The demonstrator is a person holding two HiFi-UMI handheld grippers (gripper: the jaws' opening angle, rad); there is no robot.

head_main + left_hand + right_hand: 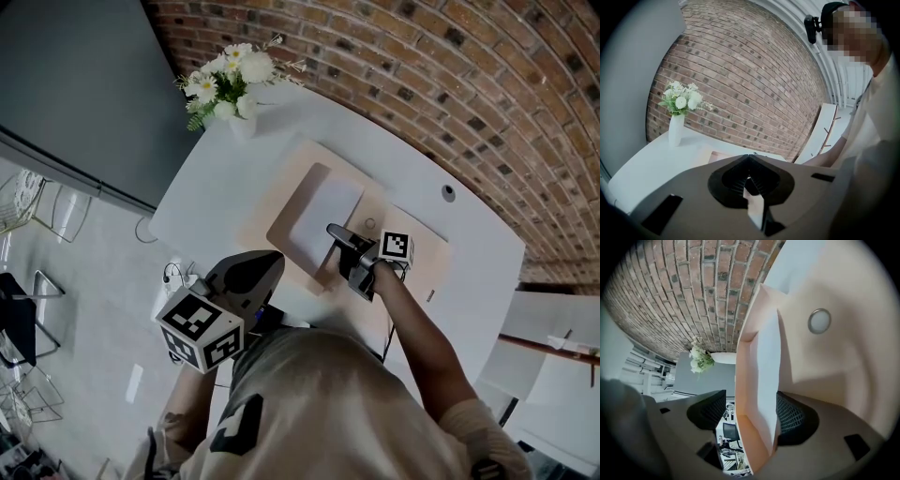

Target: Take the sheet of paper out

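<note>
A tan envelope (284, 228) lies open on the white table (206, 187), with a white sheet of paper (323, 217) lying in it. My right gripper (335, 233) reaches to the sheet's near right corner. In the right gripper view it (750, 404) stands open, rolled on its side, with the envelope's peach edge (743, 380) and the sheet (768, 366) between the two pads. The envelope's round snap (819, 320) shows to the right. My left gripper (270, 260) hangs off the table's near edge by the person's body, shut on nothing (749, 159).
A white vase of flowers (232, 86) stands at the table's far left corner. A cable grommet (448, 192) sits in the tabletop at the right. A brick wall (450, 66) runs behind the table. Wire chairs (28, 211) stand on the floor at the left.
</note>
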